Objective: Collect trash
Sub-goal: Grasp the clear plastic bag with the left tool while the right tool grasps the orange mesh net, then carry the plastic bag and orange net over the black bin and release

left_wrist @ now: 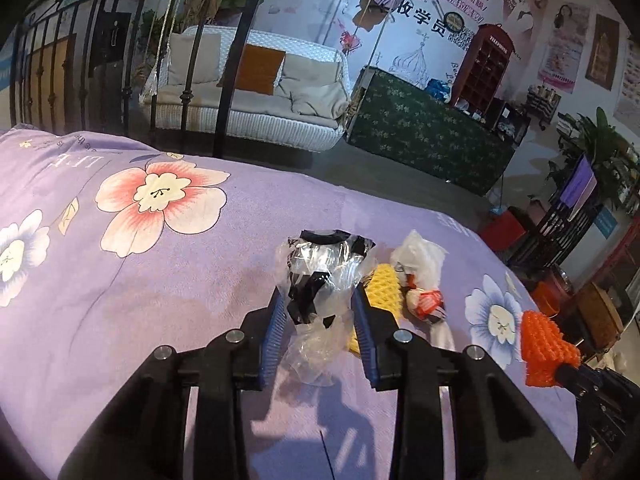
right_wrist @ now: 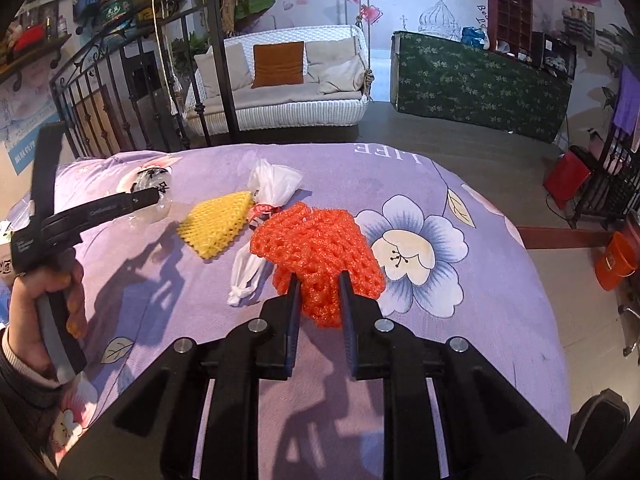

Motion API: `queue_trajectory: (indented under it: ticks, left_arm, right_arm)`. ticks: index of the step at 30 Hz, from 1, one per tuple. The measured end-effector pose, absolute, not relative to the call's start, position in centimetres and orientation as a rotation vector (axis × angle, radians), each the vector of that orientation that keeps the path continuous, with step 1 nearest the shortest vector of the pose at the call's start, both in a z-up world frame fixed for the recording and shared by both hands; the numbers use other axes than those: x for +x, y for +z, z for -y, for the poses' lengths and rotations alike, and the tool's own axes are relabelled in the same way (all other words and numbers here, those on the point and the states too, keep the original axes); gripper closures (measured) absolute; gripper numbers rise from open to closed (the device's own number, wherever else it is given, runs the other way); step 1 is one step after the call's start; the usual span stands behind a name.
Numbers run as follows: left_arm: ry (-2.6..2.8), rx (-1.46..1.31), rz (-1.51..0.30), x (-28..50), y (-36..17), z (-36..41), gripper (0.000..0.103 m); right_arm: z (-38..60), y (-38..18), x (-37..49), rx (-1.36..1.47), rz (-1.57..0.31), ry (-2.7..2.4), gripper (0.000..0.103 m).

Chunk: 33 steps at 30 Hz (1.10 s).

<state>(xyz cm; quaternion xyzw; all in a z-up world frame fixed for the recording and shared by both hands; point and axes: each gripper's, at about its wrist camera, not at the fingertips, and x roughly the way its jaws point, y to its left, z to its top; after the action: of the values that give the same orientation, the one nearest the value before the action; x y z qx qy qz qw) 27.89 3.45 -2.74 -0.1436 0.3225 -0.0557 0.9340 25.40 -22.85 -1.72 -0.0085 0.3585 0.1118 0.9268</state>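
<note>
On a purple flowered bedspread (left_wrist: 160, 280) lie pieces of trash. My left gripper (left_wrist: 318, 292) is shut on a crumpled clear plastic wrapper with black print (left_wrist: 320, 276). Right of it lie a yellow foam net (left_wrist: 386, 284) and a knotted white plastic bag with red print (left_wrist: 420, 272). My right gripper (right_wrist: 319, 278) is shut on an orange foam net (right_wrist: 316, 244), which also shows at the right in the left wrist view (left_wrist: 546, 344). The yellow net (right_wrist: 218, 222) and white bag (right_wrist: 268, 196) lie left of it.
A black iron bed frame (right_wrist: 216, 52) stands at the far edge. Beyond are a white wicker swing sofa (right_wrist: 288, 80), a green-covered counter (right_wrist: 480, 80), a red box (right_wrist: 566, 178) and an orange bucket (right_wrist: 614, 260) on the floor at right.
</note>
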Motion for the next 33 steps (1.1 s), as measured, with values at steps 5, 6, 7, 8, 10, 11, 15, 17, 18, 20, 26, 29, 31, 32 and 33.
queue_trajectory:
  ticks: [5,6,7,8,10,11,15,17,18,20,26,29,31,32,33]
  left_arm:
    - [-0.187,-0.274,-0.615,22.7,-1.4,-1.4,0.071]
    - [-0.197,-0.273,-0.609,21.8,-1.3,-0.9,0.071]
    - [-0.209,-0.275,-0.603,20.7,-1.2,-0.5,0.071]
    - [-0.229,-0.278,-0.604,19.8,-1.2,0.0,0.071]
    - [-0.262,-0.285,-0.611,18.4,-1.4,1.0,0.071]
    - [-0.281,-0.291,-0.615,17.6,-1.5,1.5,0.071]
    - [-0.35,-0.285,-0.628,15.2,-1.8,3.7,0.071]
    - [-0.378,-0.287,-0.63,14.1,-1.9,4.8,0.071]
    - [-0.397,-0.287,-0.634,13.7,-1.9,5.4,0.071]
    - [-0.437,-0.272,-0.639,13.0,-1.8,6.9,0.071]
    - [-0.57,-0.217,-0.644,11.4,-1.7,12.0,0.071]
    - [-0.628,-0.18,-0.635,10.8,-1.5,14.3,0.071]
    - [-0.671,-0.159,-0.633,10.4,-1.4,16.0,0.071]
    - [-0.691,-0.147,-0.63,10.3,-1.3,16.8,0.071]
    - [-0.712,-0.136,-0.628,10.3,-1.2,17.5,0.071]
  right_arm:
    - [22.9,-1.3,22.0,-0.006,-0.716,0.232,0.084]
    - [23.0,-1.3,21.3,0.0,-0.713,0.233,0.084]
    - [23.1,-1.2,20.4,0.009,-0.709,0.233,0.084]
    - [23.4,-1.2,19.7,0.019,-0.707,0.233,0.084]
    - [23.9,-1.2,18.0,0.041,-0.704,0.229,0.084]
    - [24.2,-1.1,17.1,0.052,-0.7,0.226,0.084]
    - [26.3,-1.0,13.6,0.085,-0.685,0.198,0.084]
    - [27.7,-0.9,11.8,0.102,-0.681,0.176,0.084]
    - [28.7,-0.8,10.7,0.115,-0.676,0.158,0.084]
    - [30.3,-0.9,9.3,0.131,-0.674,0.128,0.084]
    - [36.5,-1.0,4.5,0.173,-0.665,-0.021,0.084]
    - [40.0,-1.1,2.2,0.195,-0.663,-0.126,0.084]
    - [42.6,-1.6,1.0,0.219,-0.678,-0.207,0.084]
    - [43.7,-2.0,0.6,0.23,-0.686,-0.245,0.084]
    - [44.7,-2.5,0.3,0.241,-0.698,-0.285,0.084]
